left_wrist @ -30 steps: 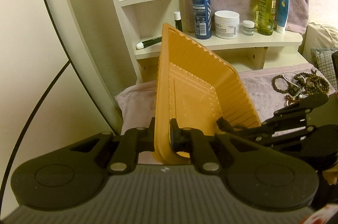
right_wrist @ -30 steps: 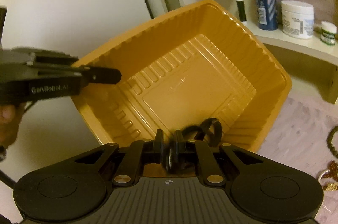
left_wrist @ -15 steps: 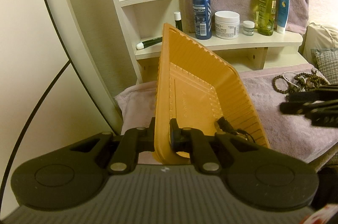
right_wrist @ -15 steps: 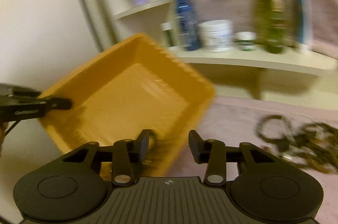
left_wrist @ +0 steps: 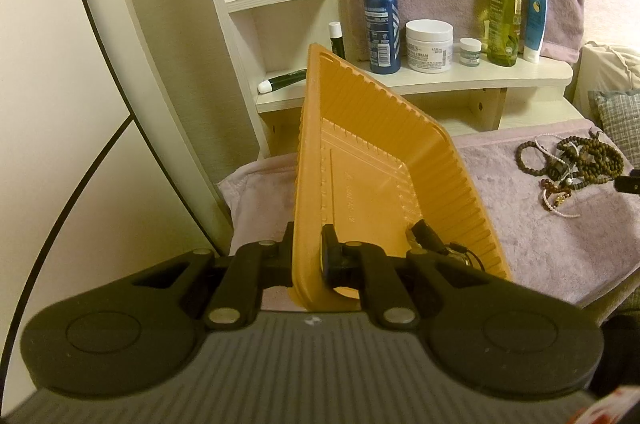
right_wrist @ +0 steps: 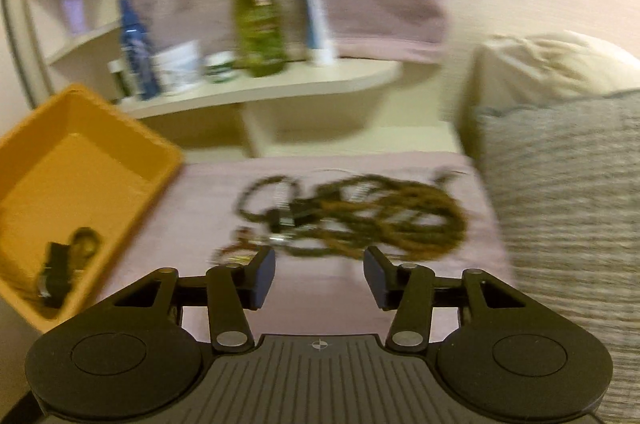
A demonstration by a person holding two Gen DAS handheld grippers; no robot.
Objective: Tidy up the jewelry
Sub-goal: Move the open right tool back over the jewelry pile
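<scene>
A: Where is the jewelry?

B: Most lies in a tangled pile [right_wrist: 360, 216] on the pink cloth [right_wrist: 320, 296], right of the tray [left_wrist: 360, 160]; one dark piece [right_wrist: 66, 264] sits in the tray's low corner.

A: Why is the tray tilted?

B: The left gripper [left_wrist: 306, 258] pinches its rim, tipping it toward the pile, probably for easy drops.

A: And the right gripper [right_wrist: 319, 278]?

B: Empty, jaws opening, aimed at the pile just ahead, likely for the next pick.

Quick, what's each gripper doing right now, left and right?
Left gripper: shut on the orange tray wall, holding it tilted.
Right gripper: jaws opening, nothing between them, facing the jewelry pile.
</scene>
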